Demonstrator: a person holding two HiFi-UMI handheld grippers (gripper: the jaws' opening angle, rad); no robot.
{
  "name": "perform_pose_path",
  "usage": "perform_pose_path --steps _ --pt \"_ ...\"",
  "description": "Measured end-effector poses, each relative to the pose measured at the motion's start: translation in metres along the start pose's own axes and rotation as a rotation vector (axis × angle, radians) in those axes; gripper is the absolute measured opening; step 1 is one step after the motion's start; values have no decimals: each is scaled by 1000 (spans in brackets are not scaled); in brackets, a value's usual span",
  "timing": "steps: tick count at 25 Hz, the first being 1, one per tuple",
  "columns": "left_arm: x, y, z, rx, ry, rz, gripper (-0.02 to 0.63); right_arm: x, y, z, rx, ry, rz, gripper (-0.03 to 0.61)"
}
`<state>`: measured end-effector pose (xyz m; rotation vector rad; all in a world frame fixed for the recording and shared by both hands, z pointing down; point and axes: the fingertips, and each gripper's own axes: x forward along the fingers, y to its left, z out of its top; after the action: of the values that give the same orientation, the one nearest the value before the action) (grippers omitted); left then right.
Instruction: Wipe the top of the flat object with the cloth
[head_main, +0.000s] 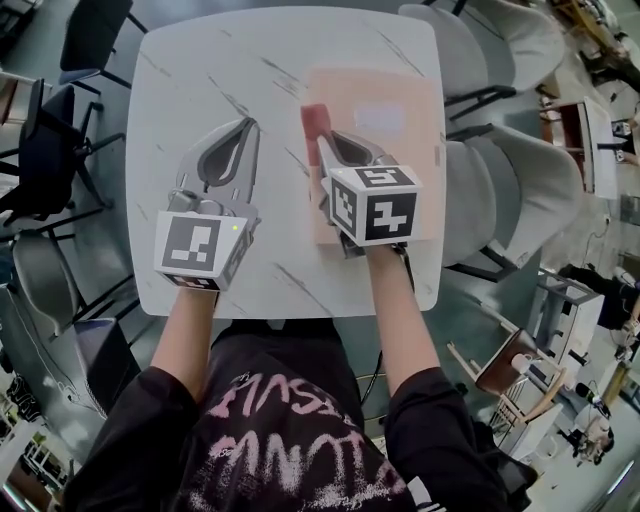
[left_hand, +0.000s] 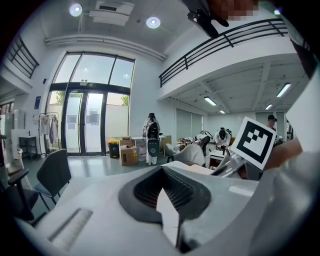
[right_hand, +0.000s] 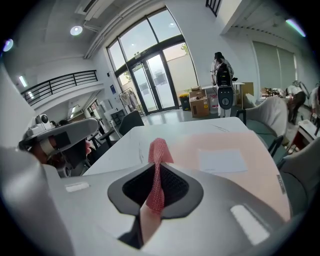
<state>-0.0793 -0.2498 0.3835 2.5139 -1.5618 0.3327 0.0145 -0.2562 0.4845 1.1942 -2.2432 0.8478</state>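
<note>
Right gripper view shows the right tongs (right_hand: 156, 186) pinched shut on a red, bumpy cloth (right_hand: 160, 150). It sticks up at the left edge of a flat pink sheet (right_hand: 260, 150) with a white label (right_hand: 222, 161), lying on the white table (right_hand: 125, 145). The left tongs (left_hand: 169, 202) are closed and hold nothing.

Looks like an open-plan robotics lab or workshop hall, not a home. Double height, with a railed mezzanine (left_hand: 220, 42), recessed ceiling spots (left_hand: 153, 22) and a full-height glass entrance (left_hand: 82, 122). Cardboard boxes (left_hand: 128, 154) sit on the polished floor by the doors, next to a clothes rack (left_hand: 47, 125). White marble-look desk (head_main: 200, 90) with grey shell chairs (head_main: 505, 175) around it, and cluttered equipment benches (head_main: 590, 140) along the side.
</note>
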Motion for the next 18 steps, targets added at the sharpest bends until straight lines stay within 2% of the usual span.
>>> perform_pose_path --steps 18 --pt "24 -32 3 8 1 -81 2 -27 -57 -16 56 9 -108 51"
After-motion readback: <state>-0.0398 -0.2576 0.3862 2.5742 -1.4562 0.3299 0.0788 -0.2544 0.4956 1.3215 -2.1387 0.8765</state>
